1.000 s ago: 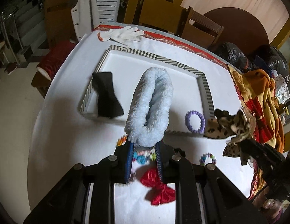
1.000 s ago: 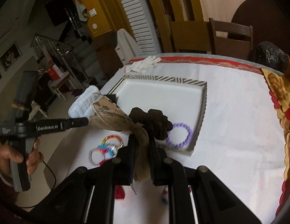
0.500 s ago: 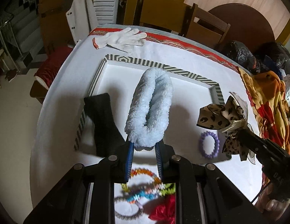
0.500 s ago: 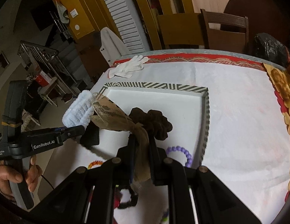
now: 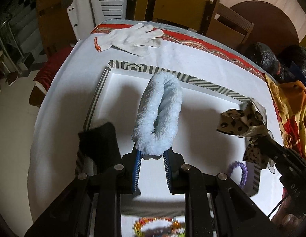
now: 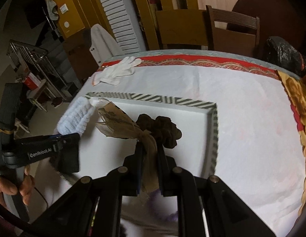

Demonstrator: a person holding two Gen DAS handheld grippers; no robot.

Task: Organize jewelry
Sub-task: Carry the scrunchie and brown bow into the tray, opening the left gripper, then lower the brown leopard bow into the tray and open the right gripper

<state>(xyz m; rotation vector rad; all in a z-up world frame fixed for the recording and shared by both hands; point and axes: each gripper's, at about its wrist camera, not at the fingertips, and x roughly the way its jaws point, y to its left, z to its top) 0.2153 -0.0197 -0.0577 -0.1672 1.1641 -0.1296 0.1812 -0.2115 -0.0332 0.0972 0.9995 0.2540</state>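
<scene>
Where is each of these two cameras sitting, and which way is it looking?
Left wrist: rides the left gripper, looking down along it at the fluffy blue headband it holds over the striped tray; the right gripper shows at the edge.
Right wrist: rides the right gripper, shut on the leopard bow; a hand holding the left gripper shows.
Shared: tray, white glove, both items held.

Beaded bracelets (image 5: 154,226) blurred, cut by bottom edge; purple bracelet (image 6: 168,213) blurred, mostly hidden behind right hand-held gripper (image 6: 150,148).
</scene>
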